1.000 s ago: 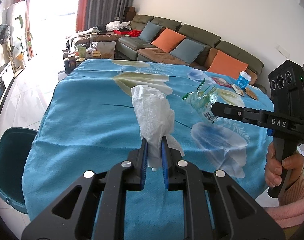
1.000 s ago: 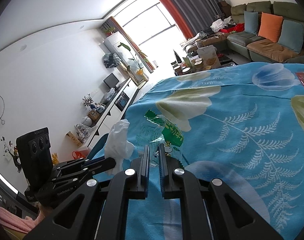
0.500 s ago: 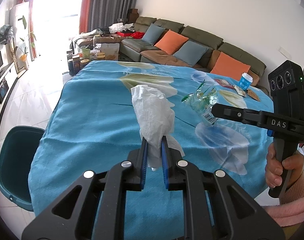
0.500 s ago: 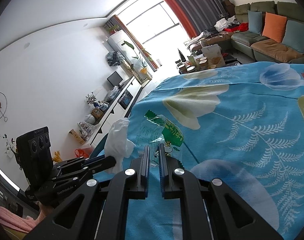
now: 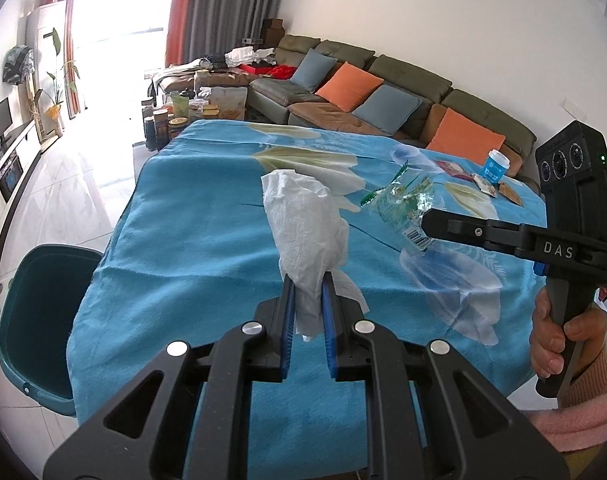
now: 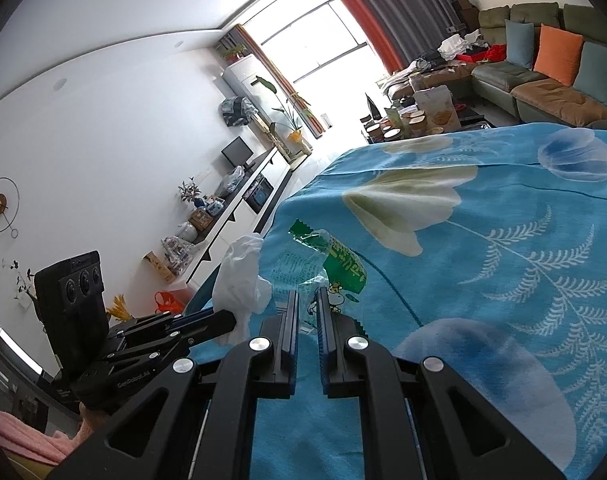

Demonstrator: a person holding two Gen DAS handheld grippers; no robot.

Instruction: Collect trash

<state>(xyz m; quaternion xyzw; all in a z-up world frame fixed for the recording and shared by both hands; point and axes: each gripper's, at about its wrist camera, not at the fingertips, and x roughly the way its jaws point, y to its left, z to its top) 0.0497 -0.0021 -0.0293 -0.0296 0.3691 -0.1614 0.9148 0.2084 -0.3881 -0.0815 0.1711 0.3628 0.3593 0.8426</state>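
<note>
White tissue (image 5: pixel 303 232) sits pinched in the left gripper (image 5: pixel 307 300), lifted clear of the blue cloth (image 5: pixel 191 240). Right gripper (image 6: pixel 306 308) clamps a green wrapper (image 6: pixel 323 264) alongside. Both loads ride high, presumably bound for the teal bin (image 5: pixel 35 320) at the table's corner.

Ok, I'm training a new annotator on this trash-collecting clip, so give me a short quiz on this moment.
1. True or false: the left hand-held gripper is shut on the white tissue.
2. What does the right hand-held gripper hold? A) blue paper cup B) green-and-clear plastic wrapper C) nothing
3. What stands on the floor beside the table's left edge, in the left wrist view?

Key:
1. True.
2. B, the green-and-clear plastic wrapper.
3. A teal bin.
</note>
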